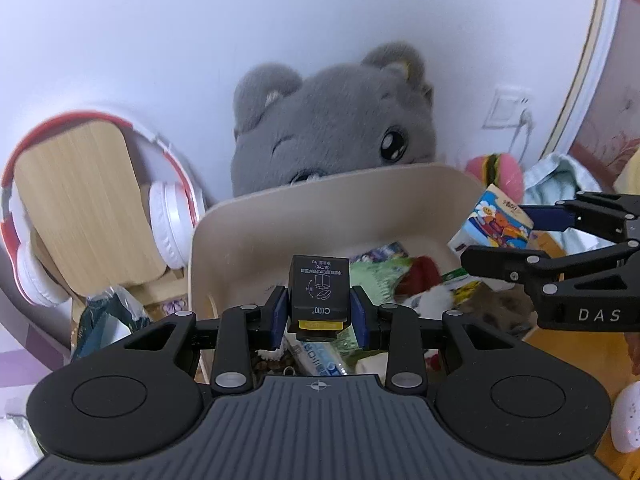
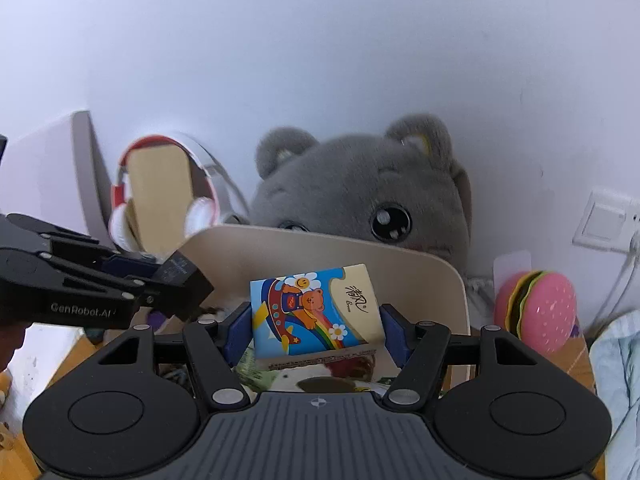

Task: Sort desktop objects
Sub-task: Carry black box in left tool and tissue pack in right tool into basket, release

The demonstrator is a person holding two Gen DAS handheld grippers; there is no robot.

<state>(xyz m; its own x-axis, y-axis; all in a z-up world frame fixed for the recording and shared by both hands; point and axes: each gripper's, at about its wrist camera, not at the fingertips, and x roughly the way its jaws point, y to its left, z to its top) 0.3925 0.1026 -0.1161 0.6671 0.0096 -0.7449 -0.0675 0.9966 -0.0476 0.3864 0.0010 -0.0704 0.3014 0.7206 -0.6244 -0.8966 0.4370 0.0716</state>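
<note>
My left gripper [image 1: 319,312] is shut on a small black box [image 1: 319,292] with a yellow strip, held over the beige bin [image 1: 280,216]. It shows from the side in the right wrist view [image 2: 182,284]. My right gripper [image 2: 316,320] is shut on a tissue pack [image 2: 316,312] with a cartoon bear print, held above the same bin [image 2: 440,276]. The pack also shows in the left wrist view [image 1: 494,222] at the bin's right rim. The bin holds several packets and soft items [image 1: 400,276].
A grey plush cat [image 1: 336,120] sits behind the bin against the wall. Red-and-white headphones [image 1: 172,216] hang on a wooden stand [image 1: 84,204] at left. A pink burger toy [image 2: 536,312], a wall socket [image 2: 604,220] and a light cloth [image 1: 560,176] are at right.
</note>
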